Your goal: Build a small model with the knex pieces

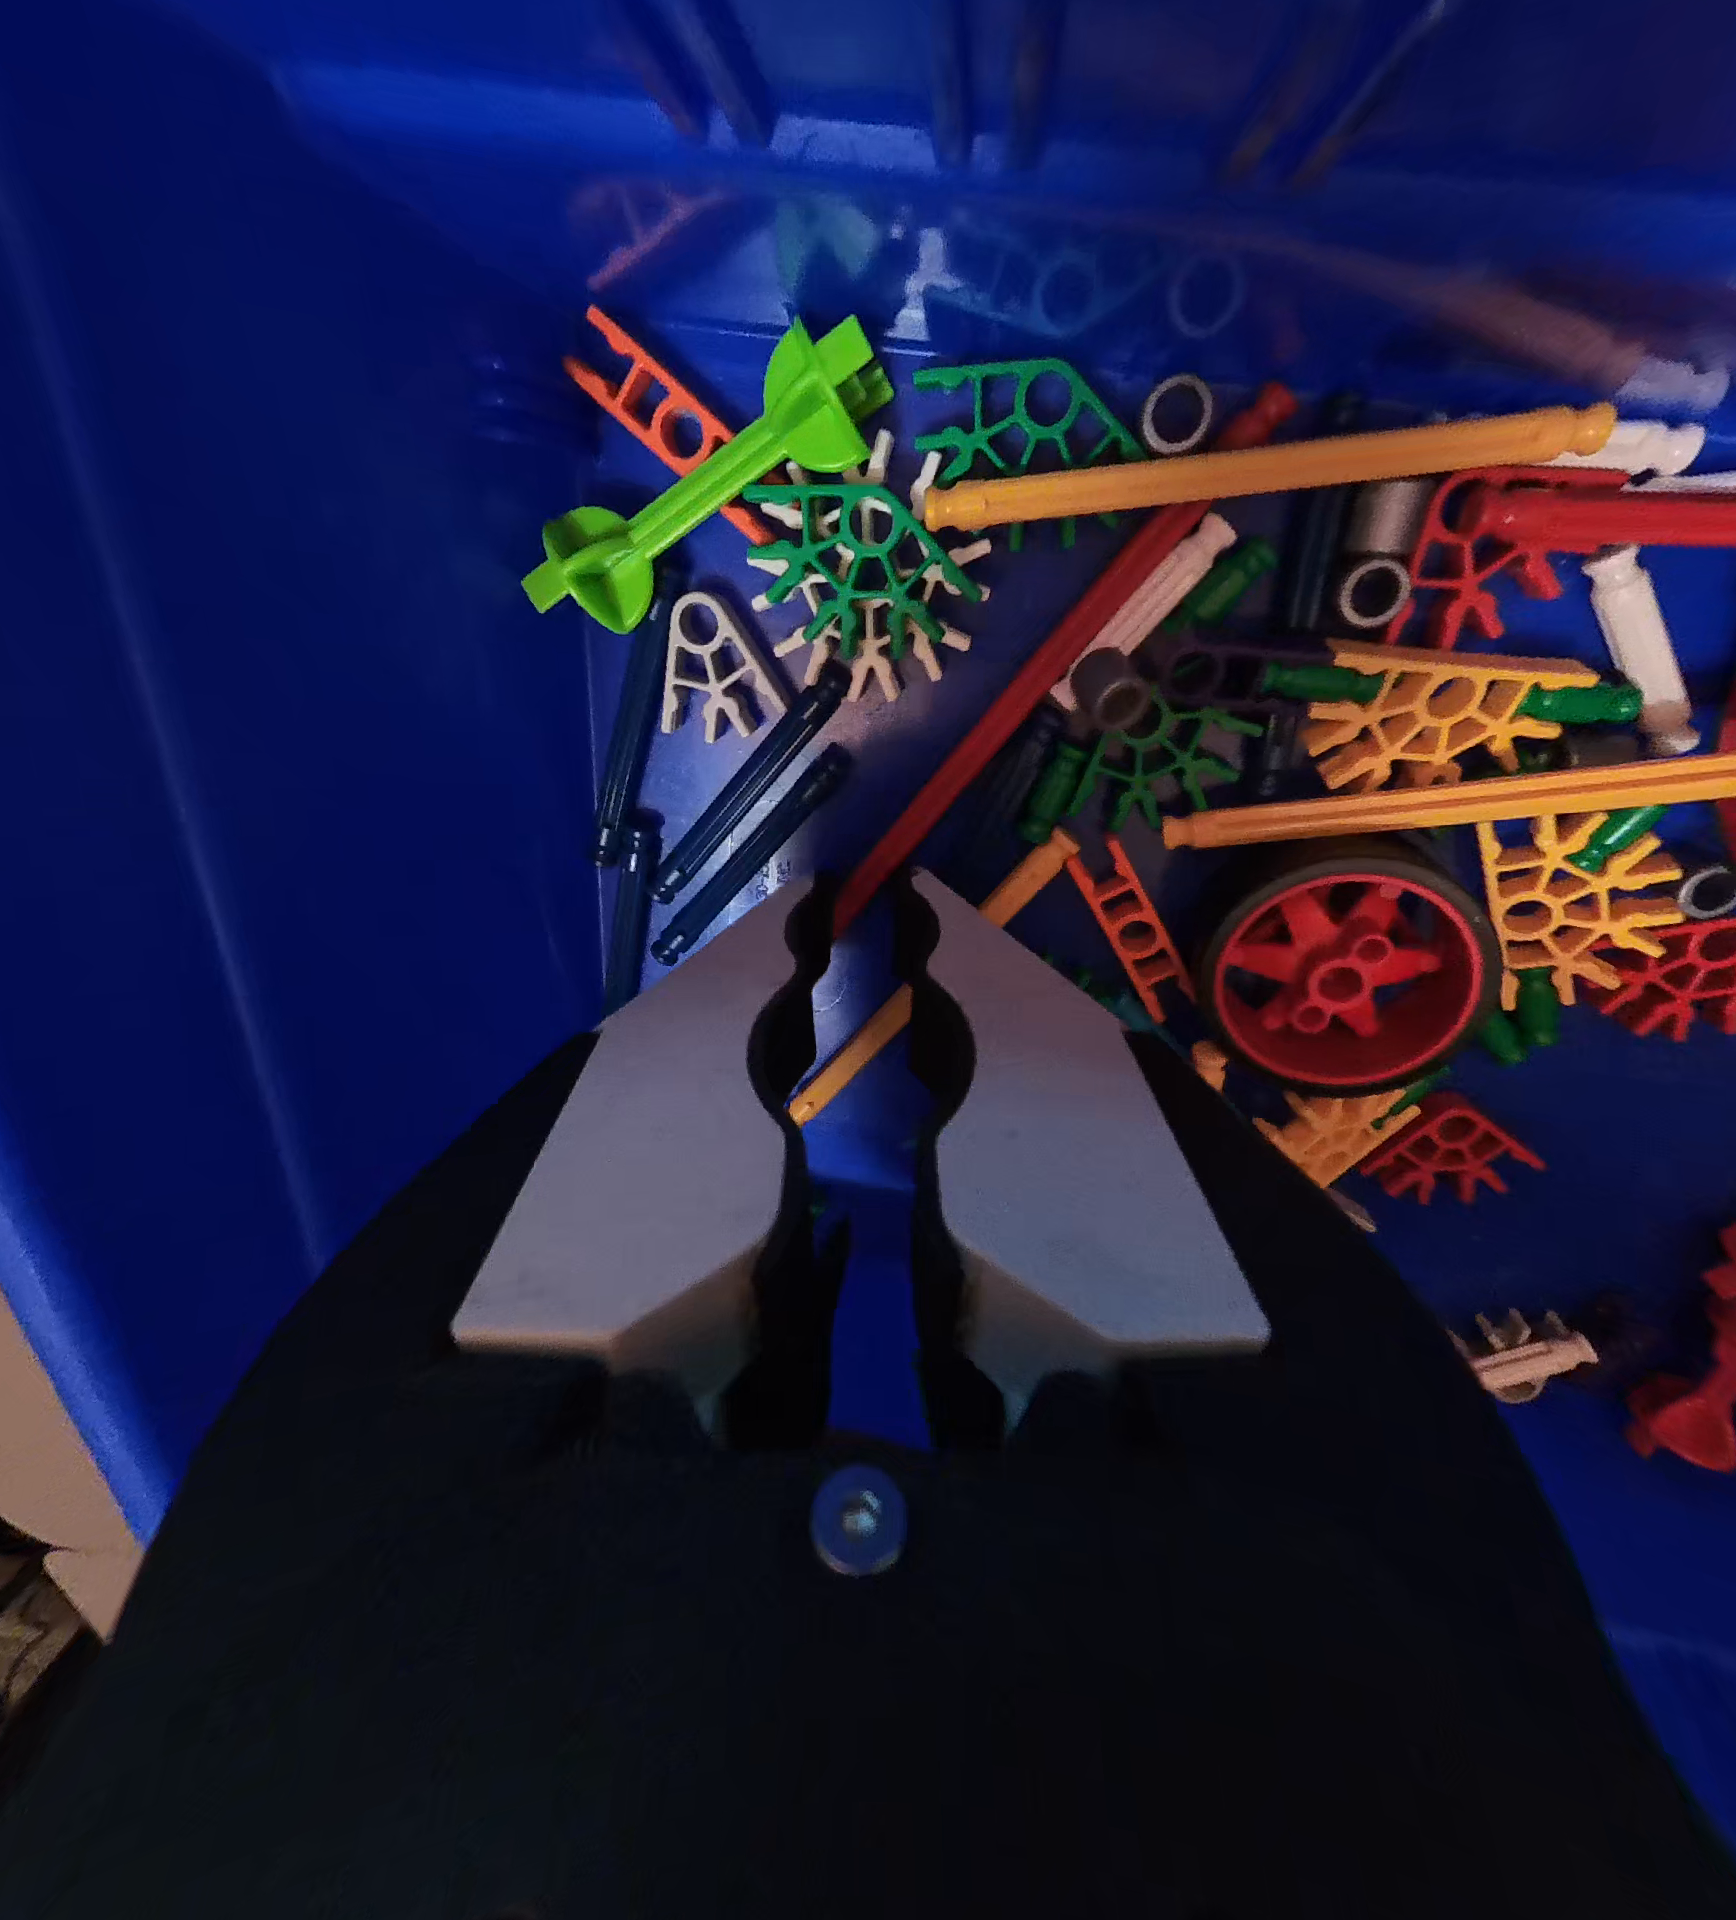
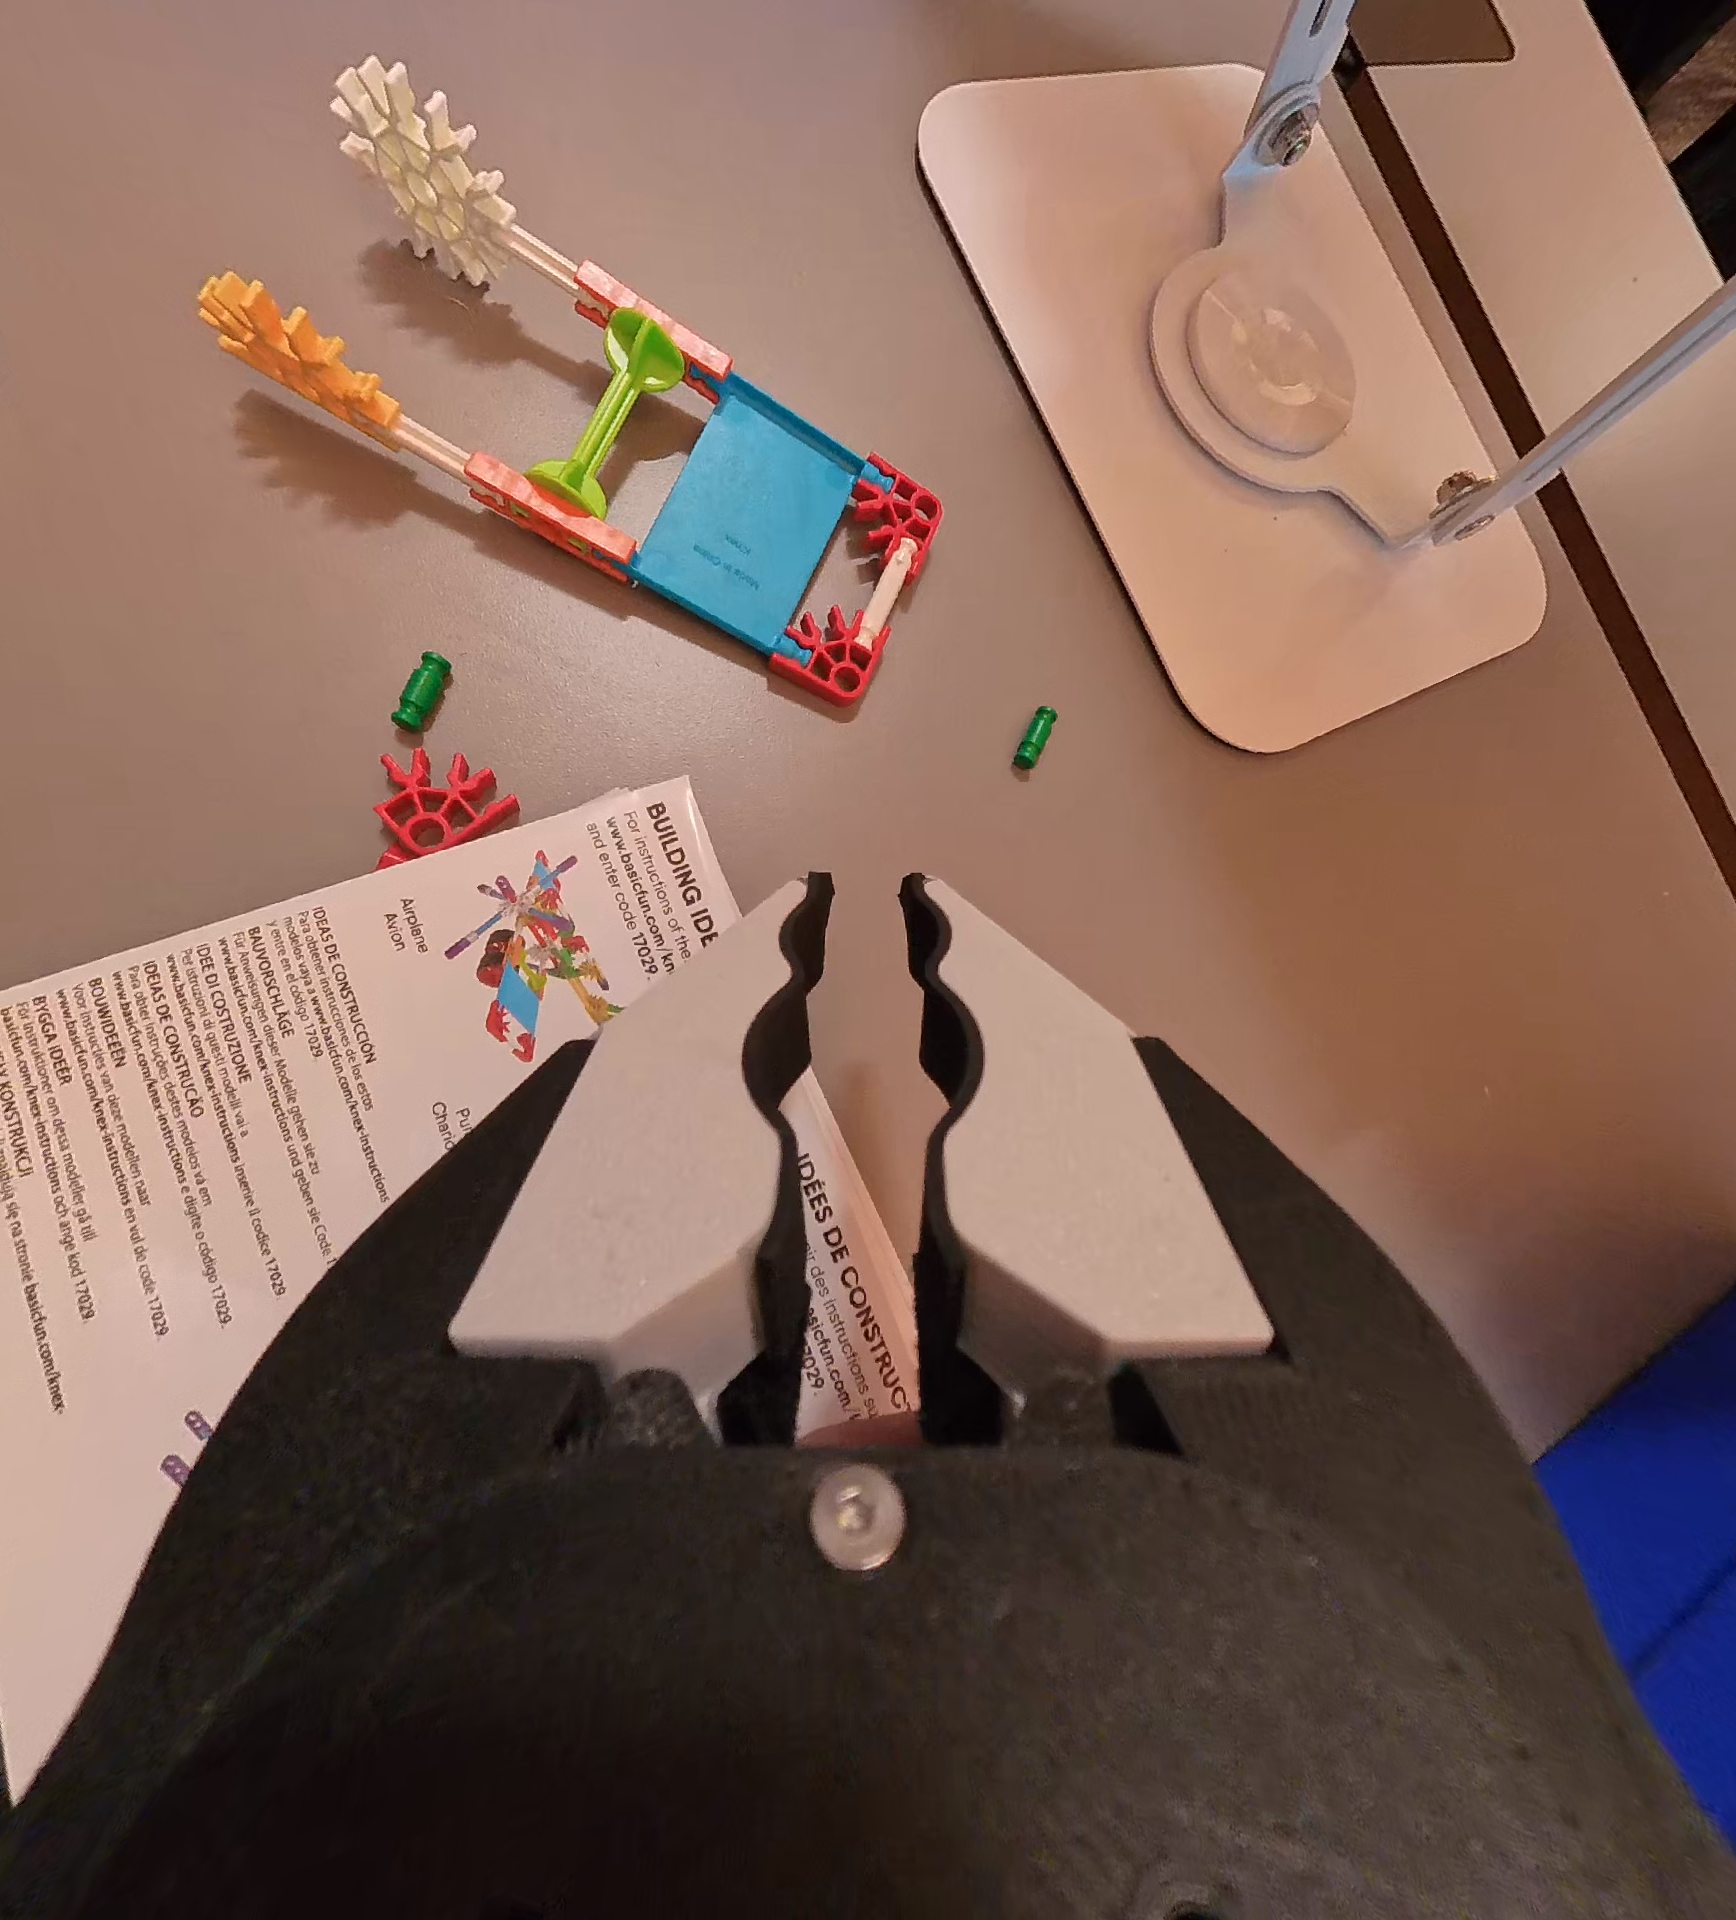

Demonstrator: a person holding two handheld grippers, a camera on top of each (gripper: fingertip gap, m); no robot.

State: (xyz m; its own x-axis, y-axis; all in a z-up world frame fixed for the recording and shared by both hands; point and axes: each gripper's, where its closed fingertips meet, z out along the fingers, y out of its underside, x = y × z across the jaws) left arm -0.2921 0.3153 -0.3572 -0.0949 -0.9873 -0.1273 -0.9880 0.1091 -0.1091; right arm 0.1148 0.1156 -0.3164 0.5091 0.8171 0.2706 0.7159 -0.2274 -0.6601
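The left gripper (image 1: 862,904) is held open, empty, inside a blue bin (image 1: 251,644), just above a thin yellow rod (image 1: 853,1049) lying diagonally among mixed pieces. The right gripper (image 2: 864,899) is open too, over a printed leaflet (image 2: 220,1122) on a grey table (image 2: 1207,935); beyond, a model (image 2: 739,499) is laid diagonally.

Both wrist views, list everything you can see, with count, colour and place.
bin: one, blue, around loose pieces
loose rods, connectors and wheels: many, mixed colours, bin floor
lime spool piece: one, bin's far left corner
assembly: one, multicoloured, on table
green pegs: two, near assembly
red connector: one, at leaflet's edge
leaflet: one, white, under right gripper
stand base: one, white
left gripper: open, over bin
right gripper: open, over leaflet
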